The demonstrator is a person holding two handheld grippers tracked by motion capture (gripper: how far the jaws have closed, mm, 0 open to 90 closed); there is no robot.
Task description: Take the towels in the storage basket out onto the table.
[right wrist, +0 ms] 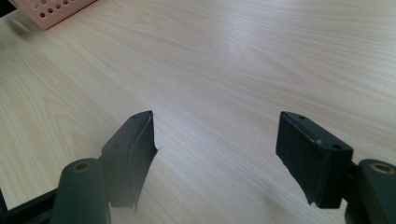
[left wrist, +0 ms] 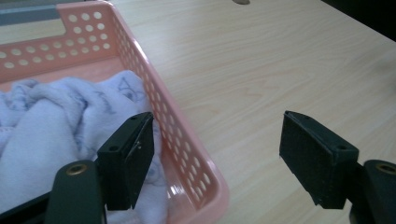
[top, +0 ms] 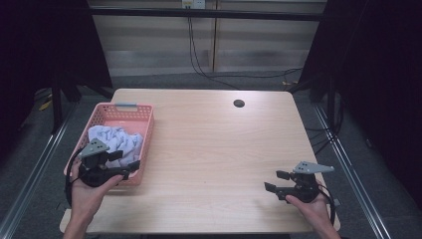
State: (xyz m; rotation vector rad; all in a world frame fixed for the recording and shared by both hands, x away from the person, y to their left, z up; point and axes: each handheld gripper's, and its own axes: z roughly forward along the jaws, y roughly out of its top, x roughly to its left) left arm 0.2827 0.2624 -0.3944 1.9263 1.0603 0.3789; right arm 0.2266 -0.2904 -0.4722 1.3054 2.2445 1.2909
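Bench (top: pixel 209 149) fills centre of high view. Pink basket (top: pixel 144 144) at left edge, pale cloth (top: pixel 117 139) bunched inside. Left tongs (top: pixel 128 169) over basket's near right rim, wide open, empty. Right tongs (top: pixel 275 181) lower right, wide open, empty.

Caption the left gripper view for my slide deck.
Open left gripper straddling the pink basket wall beside crumpled pale-blue cloth.

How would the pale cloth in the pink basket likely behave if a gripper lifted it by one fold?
The cloth lies crumpled in soft folds, so it would probably droop and trail rather than hold shape. It looks fluffy and light, so pinched fabric is unlikely to slip. The basket has perforated walls and looks light; it might shift if the cloth drags on its rim.
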